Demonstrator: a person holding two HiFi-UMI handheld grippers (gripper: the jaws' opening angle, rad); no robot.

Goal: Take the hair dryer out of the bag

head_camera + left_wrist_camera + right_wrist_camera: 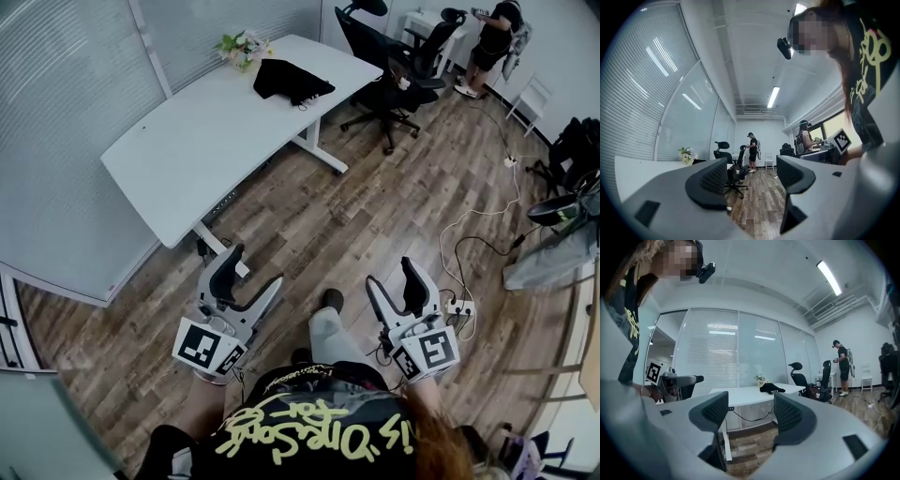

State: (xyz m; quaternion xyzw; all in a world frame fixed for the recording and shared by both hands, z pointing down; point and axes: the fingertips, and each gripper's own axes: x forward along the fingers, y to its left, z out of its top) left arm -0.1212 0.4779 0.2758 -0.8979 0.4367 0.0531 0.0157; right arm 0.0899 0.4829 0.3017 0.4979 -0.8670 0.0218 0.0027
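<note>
Left tool (253, 270) and right tool (392, 274) empty, black bag (292, 81) well away.
Both sit level at lower frame, jaws apart on nothing, ready to reach; the black bag lies on the white table (187, 150) at upper centre (hair dryer unseen, presumably inside).

The left hand-held gripper (752, 180) gapes empty; beyond it an office chair (737, 180) on wood floor (761, 206); flowers (686, 153) on the desk (642, 171).
</note>
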